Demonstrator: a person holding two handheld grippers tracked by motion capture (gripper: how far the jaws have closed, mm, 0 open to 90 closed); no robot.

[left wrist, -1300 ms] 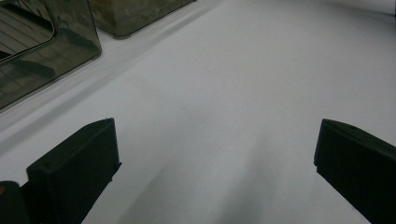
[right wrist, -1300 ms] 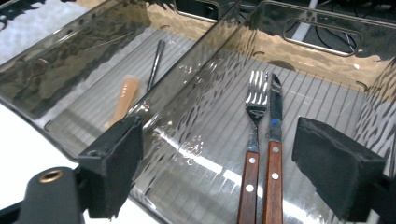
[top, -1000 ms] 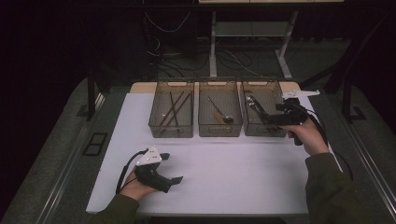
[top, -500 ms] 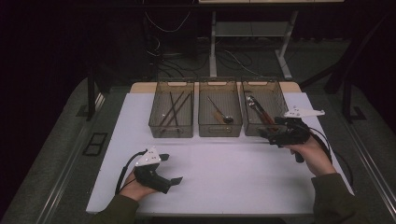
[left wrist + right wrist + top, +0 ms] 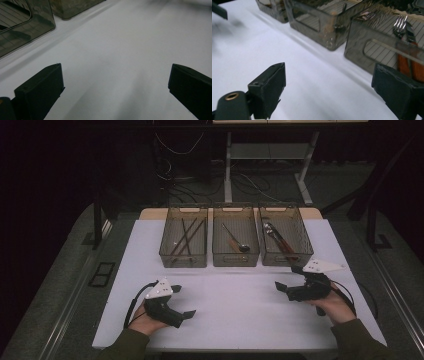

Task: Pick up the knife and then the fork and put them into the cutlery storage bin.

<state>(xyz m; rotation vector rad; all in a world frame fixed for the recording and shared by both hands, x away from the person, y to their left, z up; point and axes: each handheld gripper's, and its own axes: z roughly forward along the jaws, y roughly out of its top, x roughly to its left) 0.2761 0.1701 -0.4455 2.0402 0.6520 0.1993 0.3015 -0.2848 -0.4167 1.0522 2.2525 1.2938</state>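
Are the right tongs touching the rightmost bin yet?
Apart. In the high view the right tongs sit open and empty in front of the rightmost bin, with bare white table between them.

The room is dark; light falls mainly on the white table [image 5: 240, 320], whose top is bright against black surroundings. Grey carpeted floor [image 5: 65, 285] borders the table on both sides, with a metal rail [image 5: 70, 320] running along the left edge and a small black floor plate [image 5: 101, 273] near it. Behind the table stands a desk frame with pale legs [image 5: 228, 170], and loose cables [image 5: 175, 150] hang in front of a dark back wall.
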